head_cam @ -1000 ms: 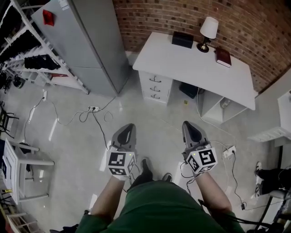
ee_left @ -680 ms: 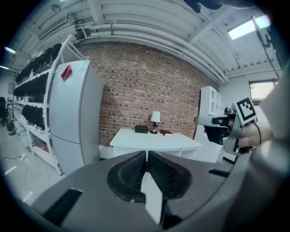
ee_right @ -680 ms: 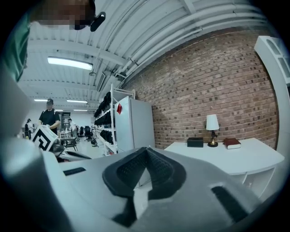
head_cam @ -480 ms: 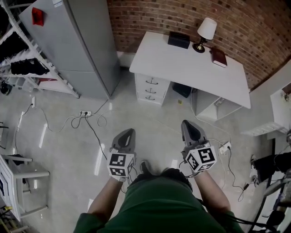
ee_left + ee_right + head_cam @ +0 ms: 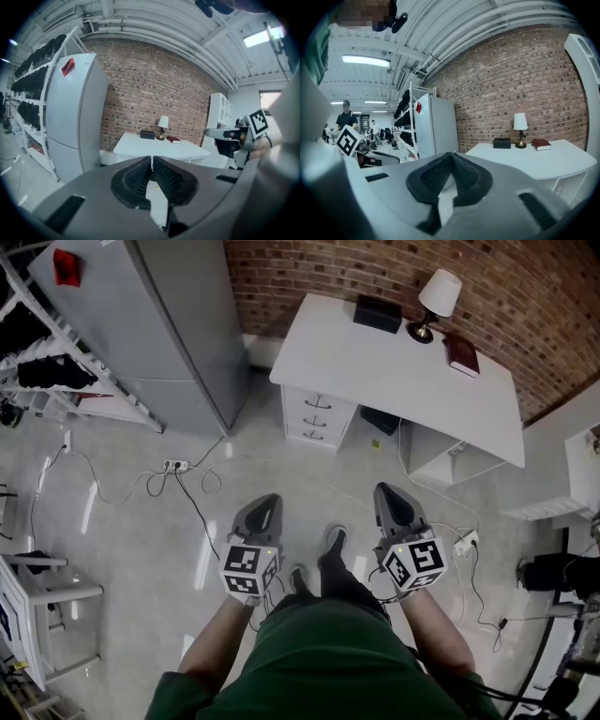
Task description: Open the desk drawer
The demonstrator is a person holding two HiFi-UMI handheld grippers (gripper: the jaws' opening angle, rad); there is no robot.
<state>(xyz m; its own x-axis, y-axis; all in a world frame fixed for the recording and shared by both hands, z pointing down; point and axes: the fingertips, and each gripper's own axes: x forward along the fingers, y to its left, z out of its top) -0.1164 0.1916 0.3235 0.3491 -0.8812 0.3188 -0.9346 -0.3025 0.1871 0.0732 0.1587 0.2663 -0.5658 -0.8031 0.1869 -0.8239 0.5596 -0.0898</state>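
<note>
Both pairs of tongs are held low over the floor (image 5: 141,540), well apart from the white tabletop (image 5: 375,371) they point toward. The left tongs (image 5: 265,504) are closed, their ribbed pads meeting at the tips with nothing between them. The right tongs (image 5: 388,497) are closed and empty in the same way.

The tabletop stands against a brick wall (image 5: 525,296). A stack of three drawers (image 5: 317,418) sits under its left end. Each front is flush and shut, with a small dark handle, and neither pair of tongs touches it.

Along the tabletop's far edge lies a black box (image 5: 378,313). Just to its right is a lamp (image 5: 437,300) with a white shade, and a dark red book (image 5: 461,355) lies nearer the far right corner.

A tall grey fridge (image 5: 159,324) stands near the tabletop's left edge. On the floor in front of the fridge lies a power strip (image 5: 174,465) with cables trailing from it.
</note>
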